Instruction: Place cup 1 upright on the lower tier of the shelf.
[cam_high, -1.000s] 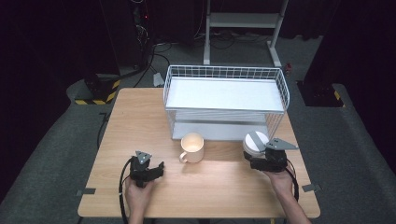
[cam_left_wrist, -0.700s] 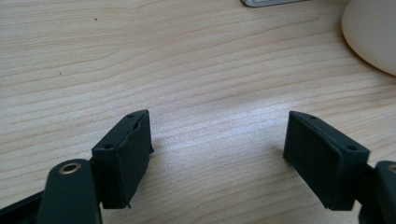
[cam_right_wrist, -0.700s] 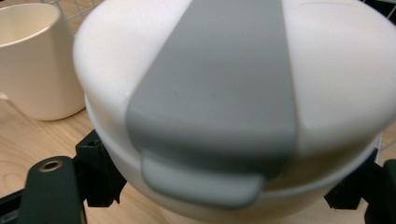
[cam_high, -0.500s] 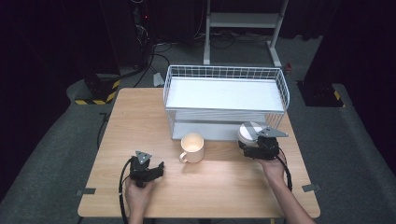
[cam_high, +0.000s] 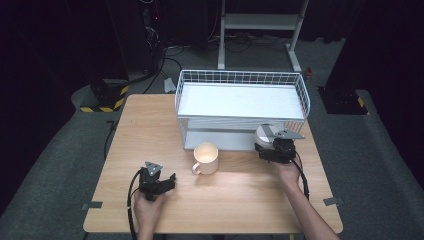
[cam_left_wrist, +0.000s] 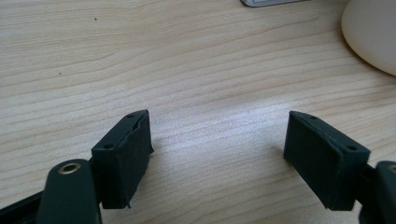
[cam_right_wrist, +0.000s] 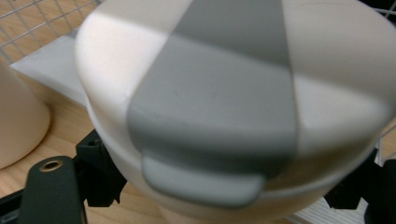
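My right claw (cam_high: 270, 146) clamps a lidded cup (cam_right_wrist: 233, 107) beside the rack (cam_high: 240, 107); my left claw (cam_left_wrist: 219, 158) gapes empty over the bench (cam_left_wrist: 187, 70).

Light wooden table (cam_high: 150, 130), standing on grey floor (cam_high: 60, 165). On it: white wire rack (cam_high: 242, 107) at the far middle-right edge; cream mug (cam_high: 205, 158) just in front of the rack (handle toward the near-left). Two grey tape tabs (cam_high: 91, 205) at the near corners. Wood grain runs along the table's width, seen in the left gripper view.
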